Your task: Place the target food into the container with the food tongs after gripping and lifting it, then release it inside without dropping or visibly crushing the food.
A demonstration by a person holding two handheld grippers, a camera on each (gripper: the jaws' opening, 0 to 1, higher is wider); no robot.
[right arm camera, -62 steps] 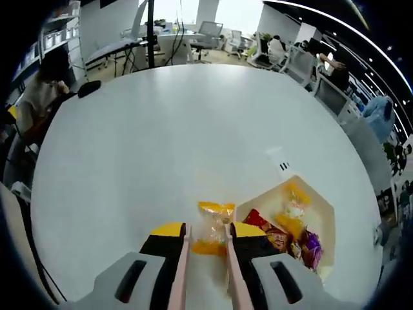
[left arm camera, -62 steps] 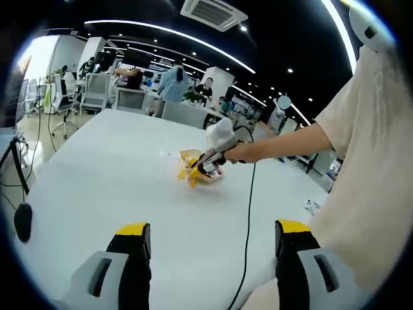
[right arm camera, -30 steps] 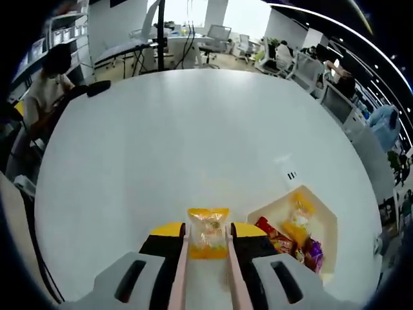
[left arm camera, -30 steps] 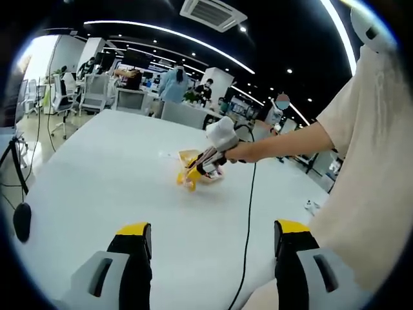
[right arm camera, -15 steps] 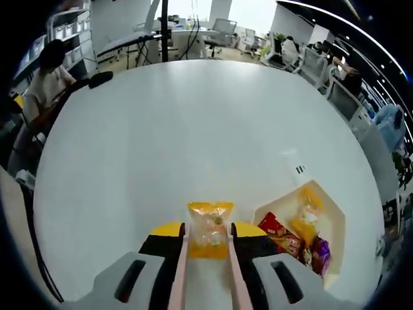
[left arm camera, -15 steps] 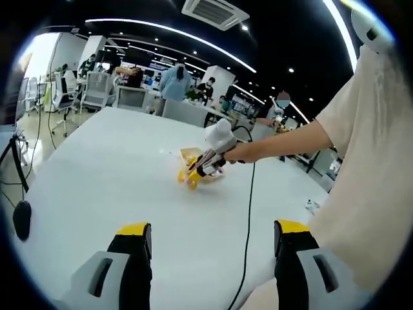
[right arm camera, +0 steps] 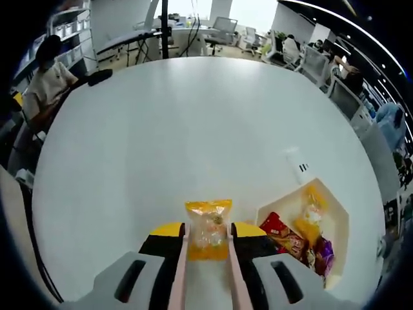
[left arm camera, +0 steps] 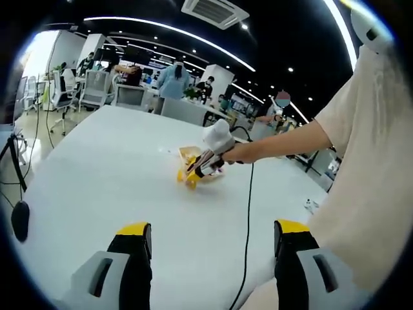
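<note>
Hovering with jaws spread and empty, the left hand-held gripper (left arm camera: 206,248) faces the white worktop (left arm camera: 97,187). The right hand-held gripper (right arm camera: 206,242) pinches a yellow plastic snack packet (right arm camera: 208,227) with pink food tongs (right arm camera: 180,271); to its right sits the cream angular container (right arm camera: 339,216) of wrapped snacks.

Right gripper closed on tongs and packet; left gripper idle, jaws wide.

Right gripper view: right gripper (right arm camera: 206,240) rises from 6 o'clock, its yellow-tipped black jaws drawn in against the two pale arms of the food tongs (right arm camera: 205,271), which pinch an orange snack packet (right arm camera: 207,227) between them. Left gripper view: left gripper (left arm camera: 211,237) at 6 o'clock, jaws well apart, nothing between them. In the same view the person's bare forearm (left arm camera: 284,143) reaches in from 3 o'clock toward centre, hand wrapped on the right gripper's handle; pale short sleeve (left arm camera: 361,97) at 2 o'clock.
</note>
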